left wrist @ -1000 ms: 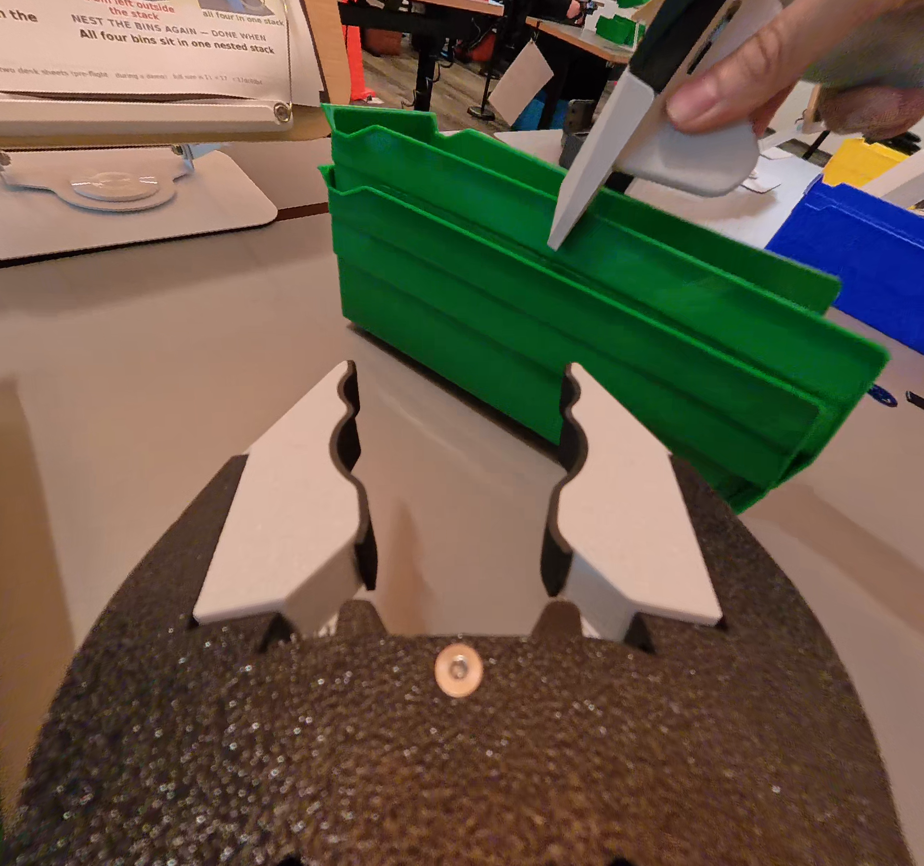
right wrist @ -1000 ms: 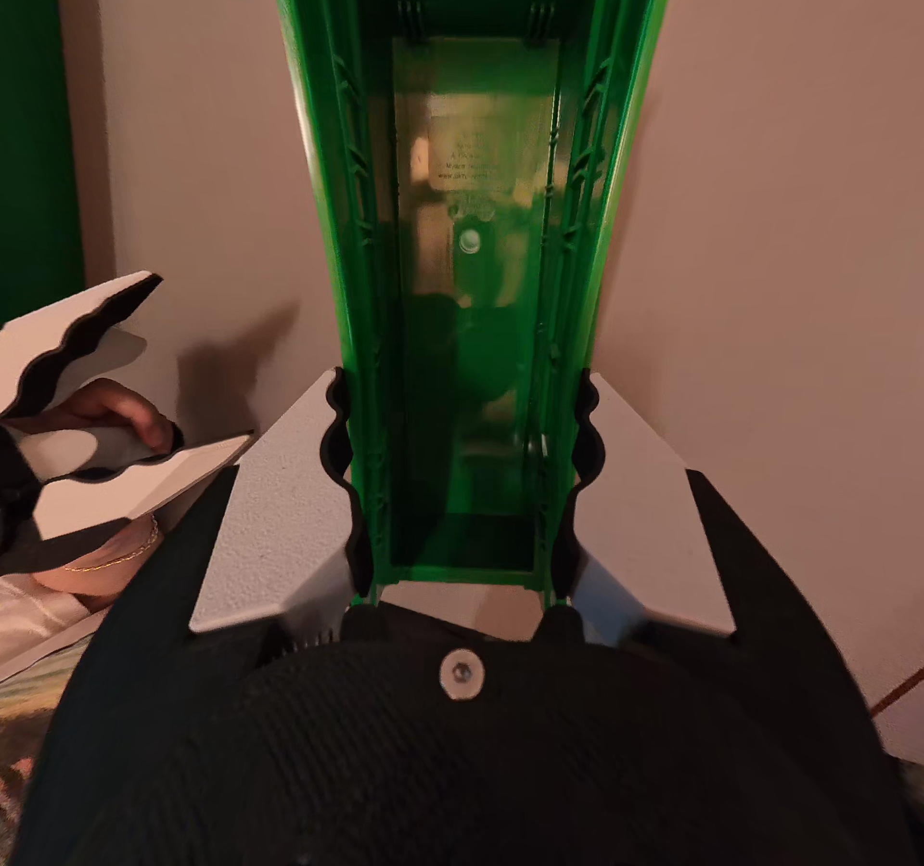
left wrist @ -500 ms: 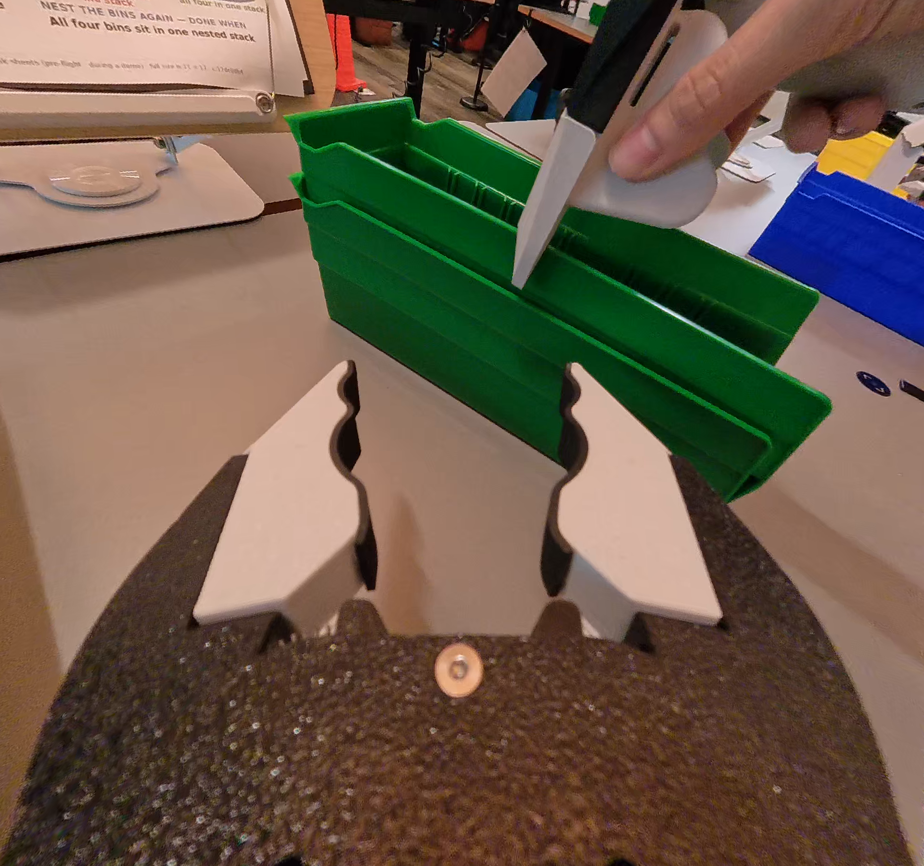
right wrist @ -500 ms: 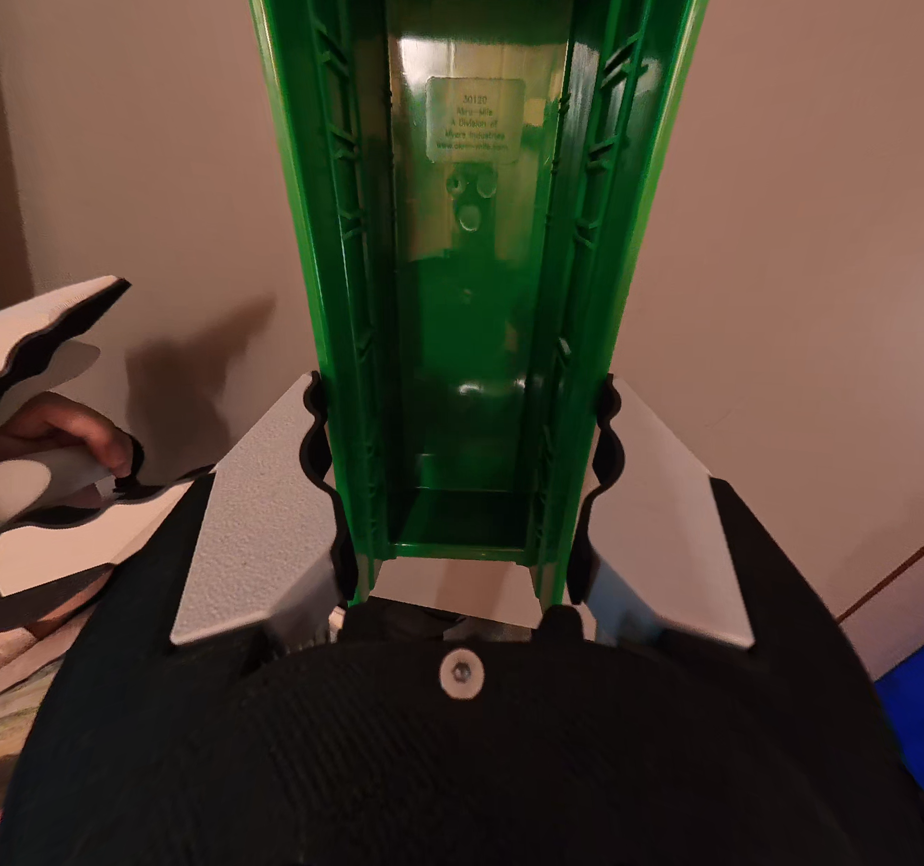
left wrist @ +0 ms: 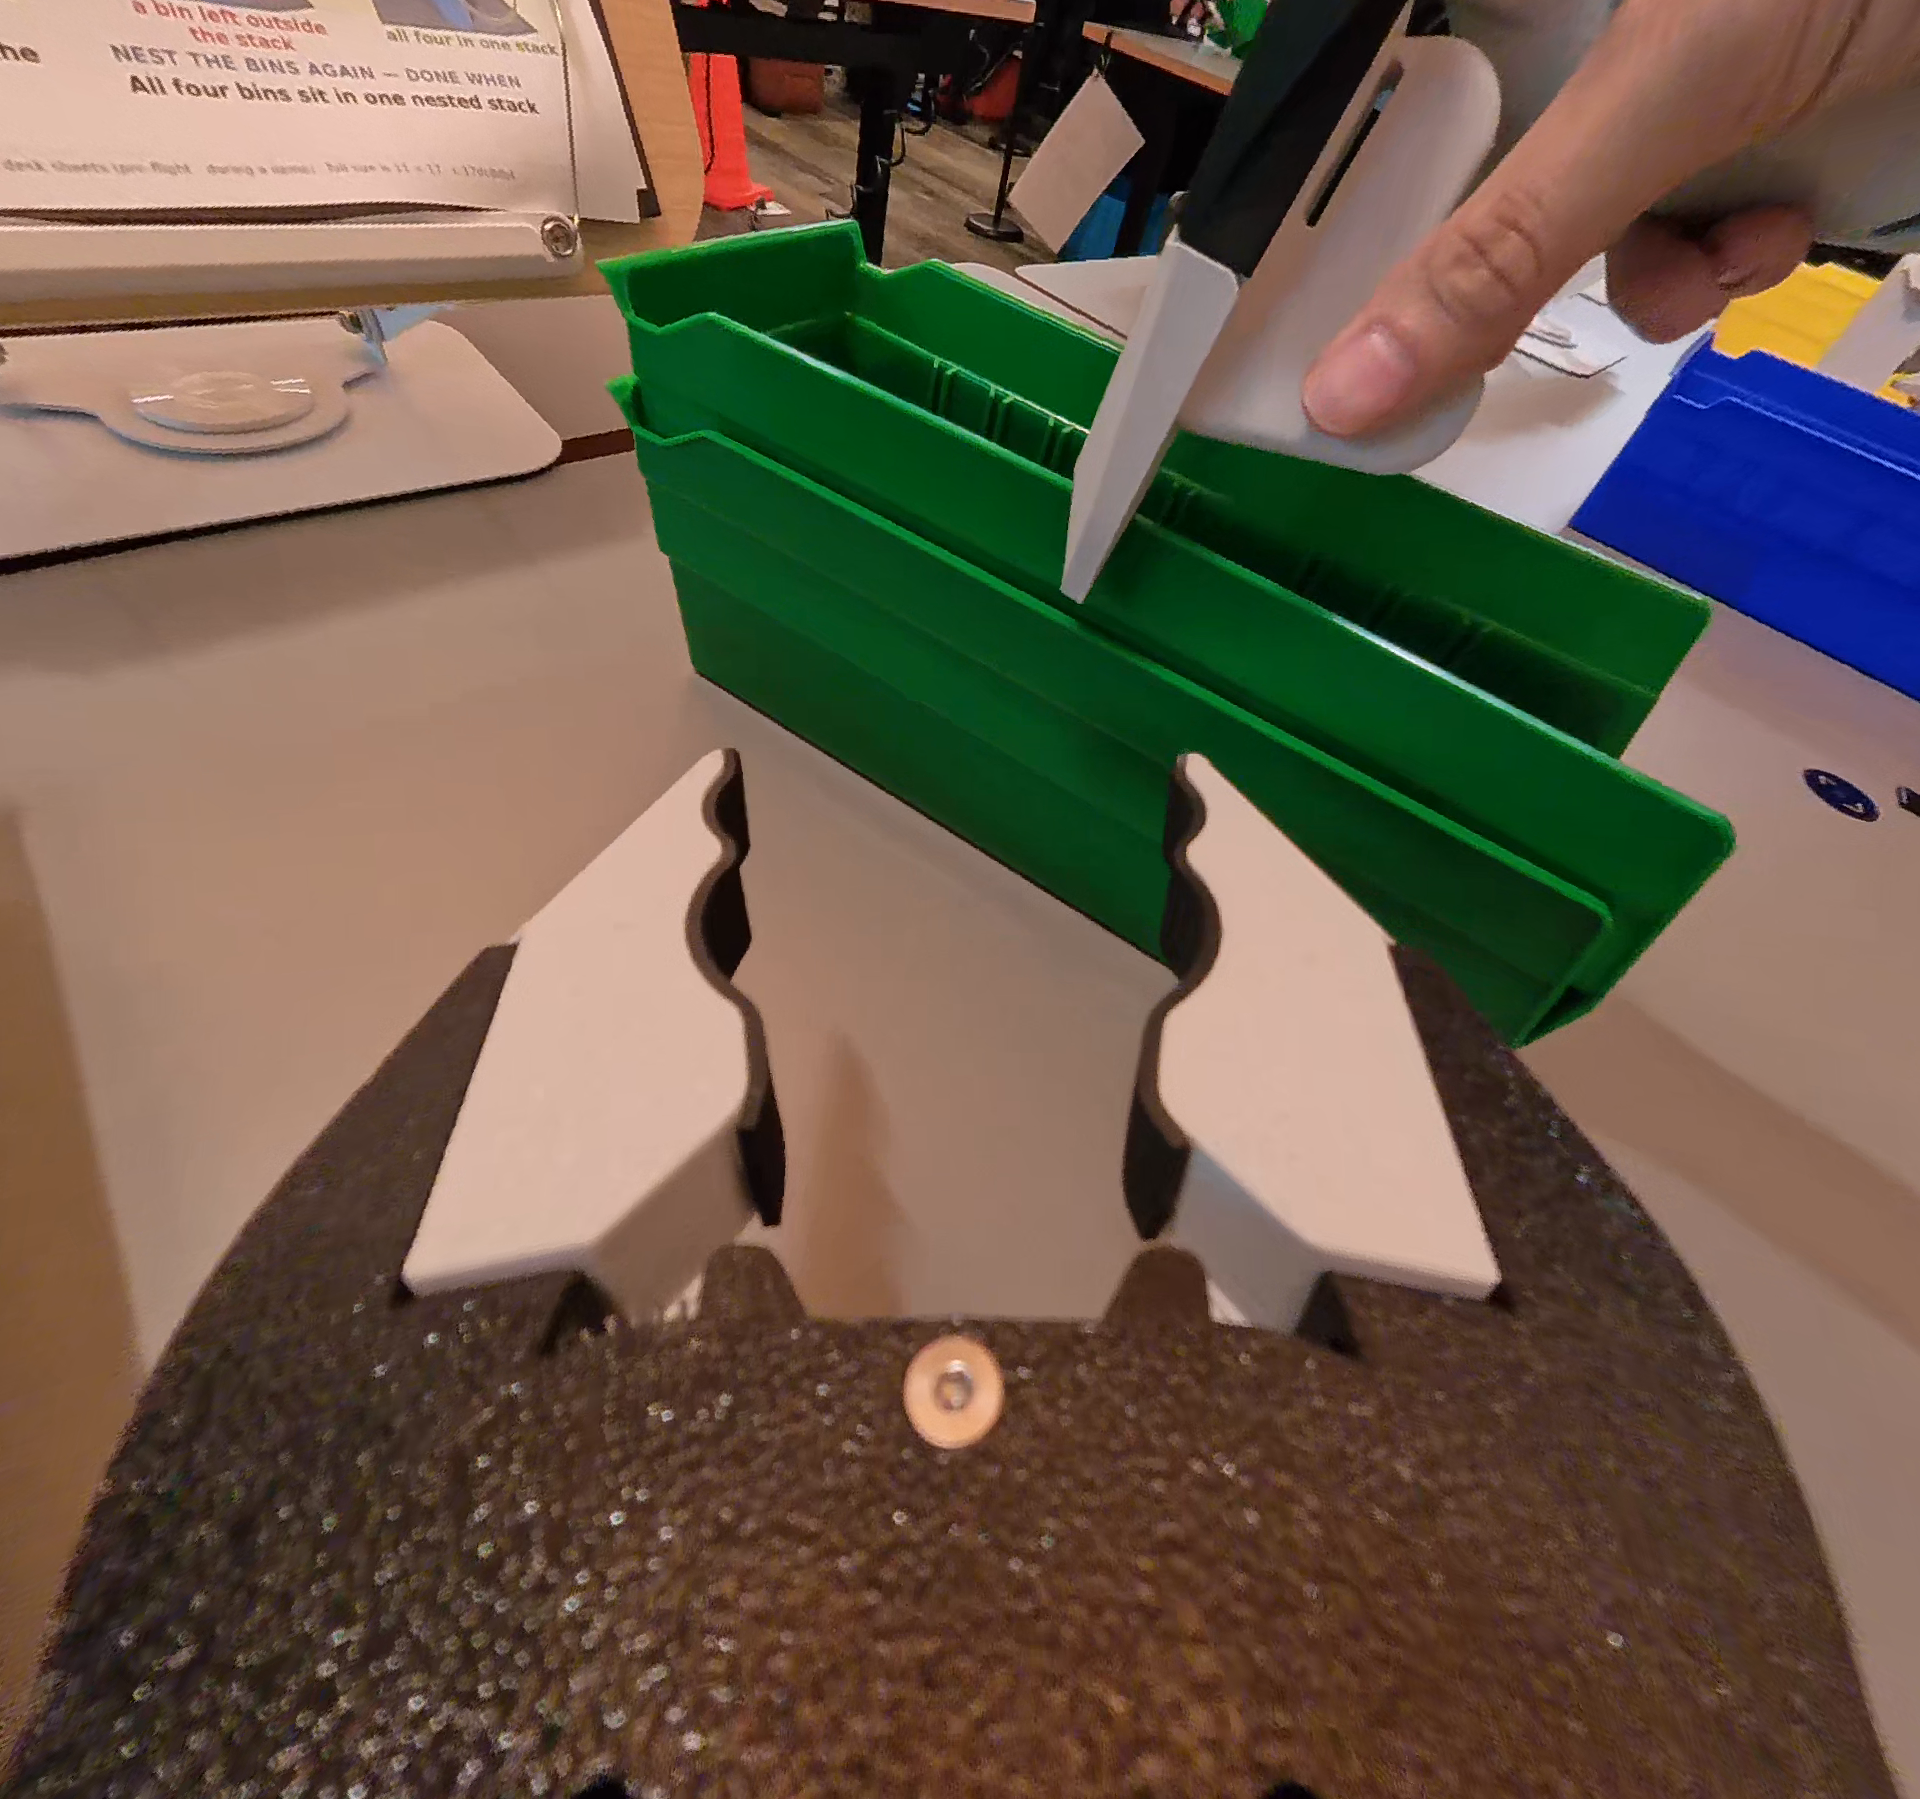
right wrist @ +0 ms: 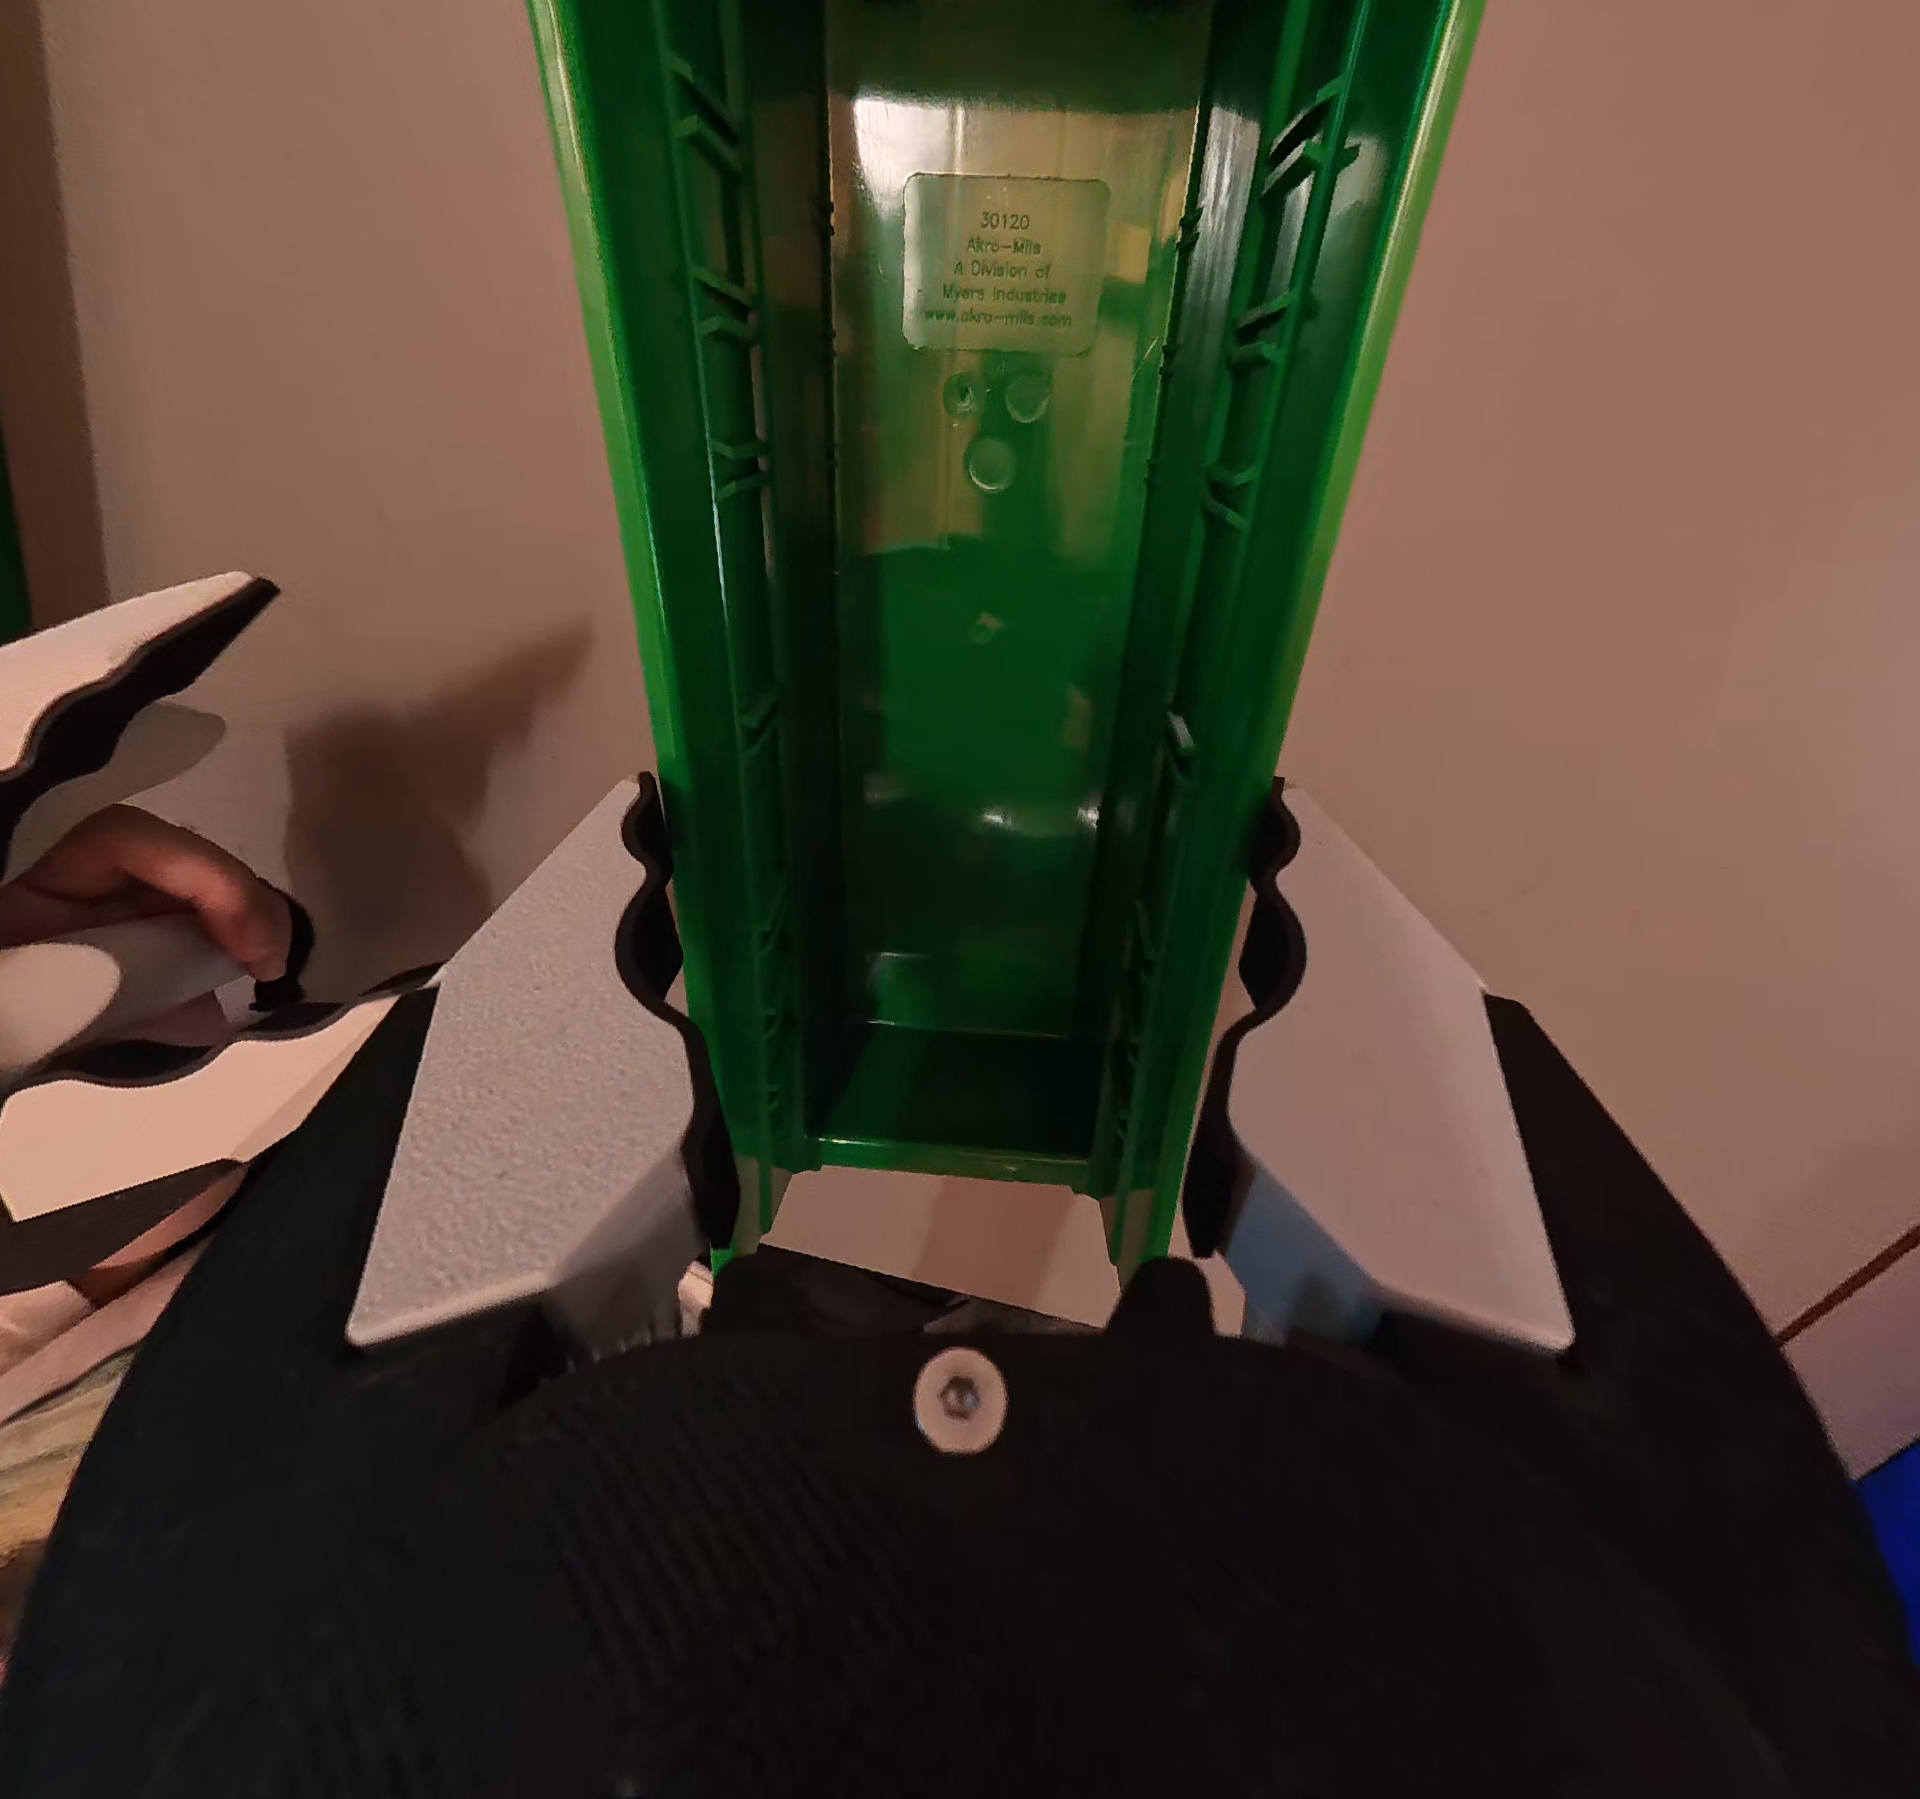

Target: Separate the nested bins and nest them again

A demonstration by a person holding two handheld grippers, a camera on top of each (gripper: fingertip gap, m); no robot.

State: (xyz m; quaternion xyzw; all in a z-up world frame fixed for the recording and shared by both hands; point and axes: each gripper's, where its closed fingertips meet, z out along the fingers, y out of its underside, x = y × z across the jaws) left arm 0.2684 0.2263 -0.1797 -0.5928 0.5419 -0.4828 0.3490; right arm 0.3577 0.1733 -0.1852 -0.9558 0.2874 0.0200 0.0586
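Top green bin (left wrist: 1299,544) is sitting lower in the nested stack (left wrist: 935,710) than before; right gripper (right wrist: 956,1001) jaws are gripping its walls, left gripper (left wrist: 961,980) jaws are hanging open, empty, near the stack on the tabletop (left wrist: 312,762).

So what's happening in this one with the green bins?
A person works two handheld grippers on a stack of nested green bins on a beige table. The right gripper is shut on the top bin, fingers clamped across its two long side walls, with that bin raised at one end above the ones below. The left gripper is open and empty, just short of the stack's side. A blue bin sits off to the side.
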